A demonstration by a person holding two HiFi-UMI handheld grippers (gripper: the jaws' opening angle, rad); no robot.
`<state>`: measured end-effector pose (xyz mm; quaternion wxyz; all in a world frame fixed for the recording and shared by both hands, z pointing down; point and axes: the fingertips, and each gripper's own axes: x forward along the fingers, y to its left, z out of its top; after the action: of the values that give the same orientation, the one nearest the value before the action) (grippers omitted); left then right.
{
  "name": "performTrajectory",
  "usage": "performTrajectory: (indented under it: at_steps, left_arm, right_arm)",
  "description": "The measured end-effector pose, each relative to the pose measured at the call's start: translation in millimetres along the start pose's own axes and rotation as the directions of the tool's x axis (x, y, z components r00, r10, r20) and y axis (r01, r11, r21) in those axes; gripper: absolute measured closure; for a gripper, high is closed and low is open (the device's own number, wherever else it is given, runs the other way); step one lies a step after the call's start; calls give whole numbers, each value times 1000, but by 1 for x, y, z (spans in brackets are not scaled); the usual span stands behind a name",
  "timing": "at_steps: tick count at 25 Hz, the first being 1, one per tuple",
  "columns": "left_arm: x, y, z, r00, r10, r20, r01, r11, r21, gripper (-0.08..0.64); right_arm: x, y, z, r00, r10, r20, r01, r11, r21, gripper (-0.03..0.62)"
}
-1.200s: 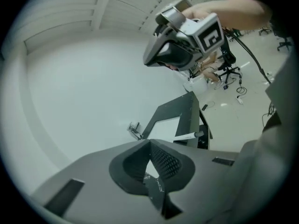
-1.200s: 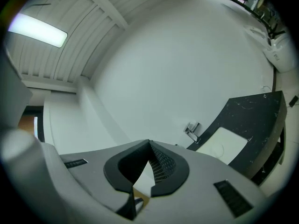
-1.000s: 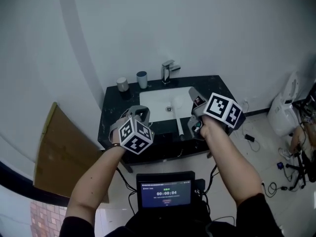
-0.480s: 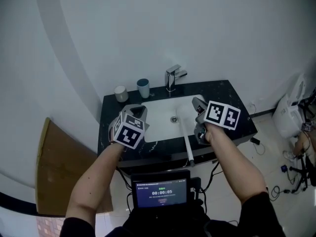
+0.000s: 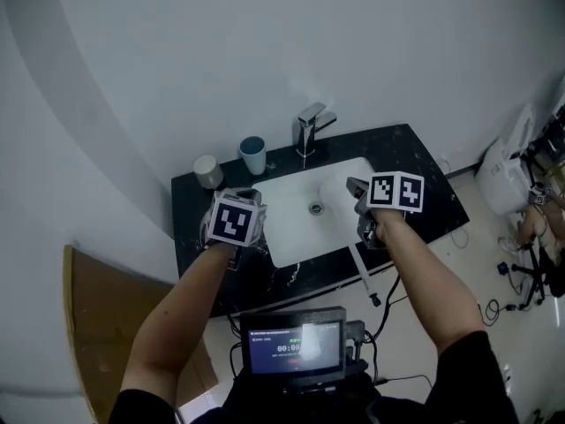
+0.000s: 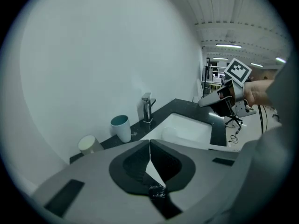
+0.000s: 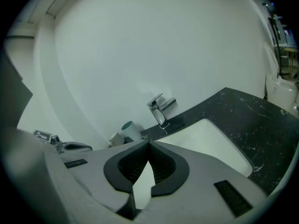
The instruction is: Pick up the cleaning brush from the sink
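Head view, right hand-held gripper [image 5: 353, 185] shut, angled down over sink [image 5: 290, 212]

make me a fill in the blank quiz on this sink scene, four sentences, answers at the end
1. The faucet stands behind a ___ sink basin set in a black counter.
2. In the head view, the teal cup and the pale cup both stand to the ___ of the faucet.
3. The left gripper and the right gripper both have their jaws ___, with nothing between them.
4. The brush has its white handle sticking out over the ___ edge of the counter.

Answers: white; left; shut; front
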<state>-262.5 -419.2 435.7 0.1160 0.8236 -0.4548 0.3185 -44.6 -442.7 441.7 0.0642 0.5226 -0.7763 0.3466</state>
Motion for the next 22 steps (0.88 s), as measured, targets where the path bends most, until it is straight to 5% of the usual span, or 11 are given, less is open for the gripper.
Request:
performTrajectory:
  at_steps: [6, 12, 18, 20, 22]
  left_arm:
    - [33, 52, -24, 995, -81, -52, 76, 993, -92, 546]
    - [63, 61, -49, 984, -143, -102, 117, 967, -228, 546]
    - [88, 69, -64, 978, -126, -165, 68, 945, -320, 515]
    - [97, 73, -64, 978, -111, -175, 47, 942, -333, 515]
    - [105, 73, -67, 977, -110, -185, 37, 932, -359, 515]
  right_arm:
    - [54, -12, -24, 984, -121, -127, 114, 991, -66, 586]
    - [95, -40, -65, 940, -182, -288, 162, 983, -91, 537]
    - [127, -74, -102, 859, -213, -465, 143, 973, -180, 536]
    - [136, -87, -109, 835, -229, -501, 148, 969, -197, 443]
    - [143, -100, -116, 806, -248, -537, 157, 965, -210, 443]
